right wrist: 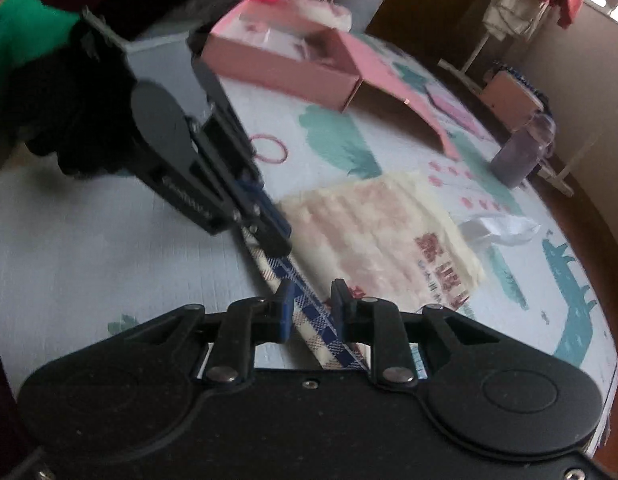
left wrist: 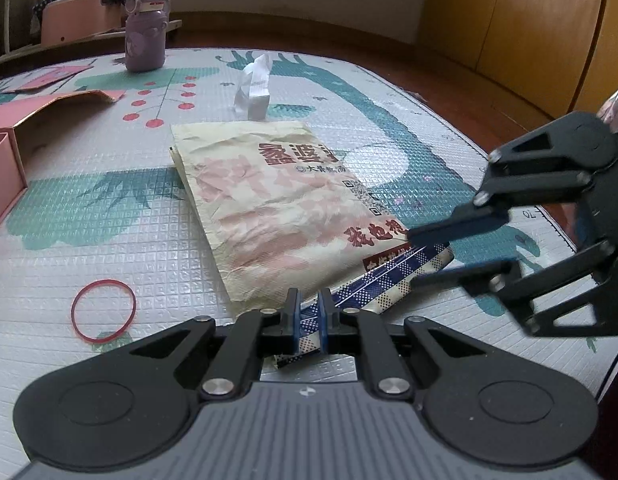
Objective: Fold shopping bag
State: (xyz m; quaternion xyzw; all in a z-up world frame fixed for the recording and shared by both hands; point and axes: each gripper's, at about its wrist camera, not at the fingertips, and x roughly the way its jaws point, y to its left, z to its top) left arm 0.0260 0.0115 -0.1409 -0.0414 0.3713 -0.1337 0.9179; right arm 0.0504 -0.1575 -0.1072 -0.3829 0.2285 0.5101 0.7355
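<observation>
Bag [left wrist: 277, 208] flat on mat [left wrist: 109, 240], cream w/ red print, checked blue edge nearest cam. L wrist view: L gripper [left wrist: 309, 320] pinched tight on that checked edge; R gripper [left wrist: 413, 256] spread around edge's far end, not clamped. Red band [left wrist: 103, 309] left of bag, bottle [left wrist: 145, 28] far back. R wrist view: bag [right wrist: 381, 236] ahead, checked strip between R gripper [right wrist: 313, 308] fingers, gap visible; L gripper [right wrist: 269, 232] clamped on strip.

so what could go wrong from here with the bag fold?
1. The left hand-held gripper pinches only the checked edge strip; thin grip, it could slip out.
2. The right hand-held gripper is open around the same strip, so one-sided pulling may skew the shopping bag.
3. The rubber band lies close by and could get dragged along.
</observation>
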